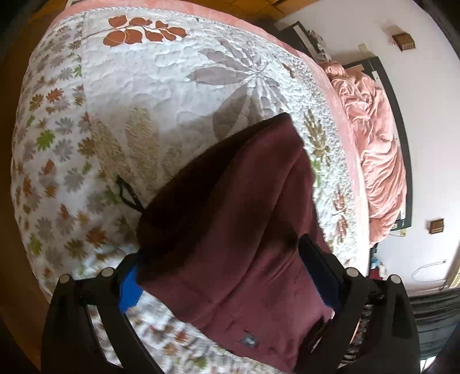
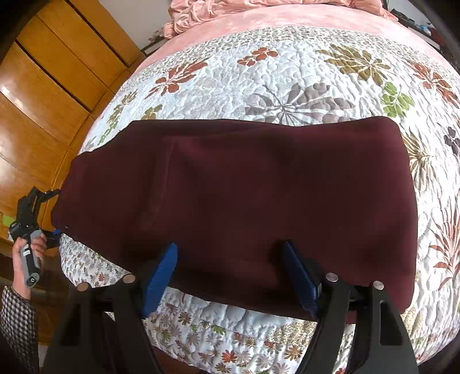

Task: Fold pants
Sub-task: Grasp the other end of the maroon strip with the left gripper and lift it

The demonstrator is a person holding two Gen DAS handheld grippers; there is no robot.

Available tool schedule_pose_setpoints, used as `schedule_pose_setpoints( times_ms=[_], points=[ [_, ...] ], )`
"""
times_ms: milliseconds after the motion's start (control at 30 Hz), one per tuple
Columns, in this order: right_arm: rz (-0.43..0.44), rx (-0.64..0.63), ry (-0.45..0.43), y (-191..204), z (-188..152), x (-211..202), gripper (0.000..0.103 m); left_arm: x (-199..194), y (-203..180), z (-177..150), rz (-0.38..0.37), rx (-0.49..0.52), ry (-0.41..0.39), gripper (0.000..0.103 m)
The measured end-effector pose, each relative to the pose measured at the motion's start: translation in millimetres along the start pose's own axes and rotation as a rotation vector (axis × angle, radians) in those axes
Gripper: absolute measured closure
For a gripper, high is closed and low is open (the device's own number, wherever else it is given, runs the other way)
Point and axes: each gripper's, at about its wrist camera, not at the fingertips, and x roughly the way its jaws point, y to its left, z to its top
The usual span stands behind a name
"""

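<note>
- Right gripper (image 2: 230, 276), bottom of frame: jaws apart over the maroon pants (image 2: 235, 195) edge.
- Left gripper (image 1: 227, 276): pants between fingers, grip unclear.
- Quilt (image 2: 302, 72) underneath.

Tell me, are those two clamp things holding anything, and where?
The left gripper has the dark maroon fleece pants between its fingers at one end; whether they pinch is unclear. The right gripper is open over their near edge, holding nothing.

Bed (image 2: 287, 17) with floral quilt (image 2: 302, 72) over pink sheet; maroon pants (image 2: 244, 195) folded flat on quilt near front edge; crumpled pink blanket (image 1: 376, 149) at head end.
</note>
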Motion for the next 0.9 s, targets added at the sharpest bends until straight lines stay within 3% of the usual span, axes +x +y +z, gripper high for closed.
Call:
schedule_pose_setpoints(
  times_ms=[100,167,300,367,400,500,567,700,900],
  points=[
    [-0.002,-0.004,-0.002,1,0,1,0.023,-9,-10,-2,-0.117,0.029,-0.032,0.028],
    [-0.007,-0.010,-0.001,2,1,2,0.022,-6,-9,-1,-0.082,0.036,-0.028,0.031],
    [-0.008,-0.017,-0.003,3,1,2,0.022,16,11,3,-0.024,-0.024,0.008,0.025],
    [-0.007,-0.019,-0.002,3,1,3,0.021,23,9,3,-0.041,0.004,0.002,0.016],
    [-0.007,-0.020,-0.002,3,1,3,0.021,24,3,2,-0.025,0.023,-0.001,0.016],
    [-0.004,-0.027,0.000,2,1,4,0.021,21,-13,-3,0.024,0.060,-0.018,0.039],
    [-0.001,-0.026,-0.002,2,1,4,0.021,16,-12,-4,0.043,0.057,-0.043,0.068],
    [0.000,-0.033,-0.003,2,0,4,0.020,14,0,-3,0.006,0.016,-0.040,0.074],
    [0.013,-0.026,-0.011,2,0,-2,0.020,-5,-9,-10,-0.115,0.005,-0.108,0.077]
  ],
)
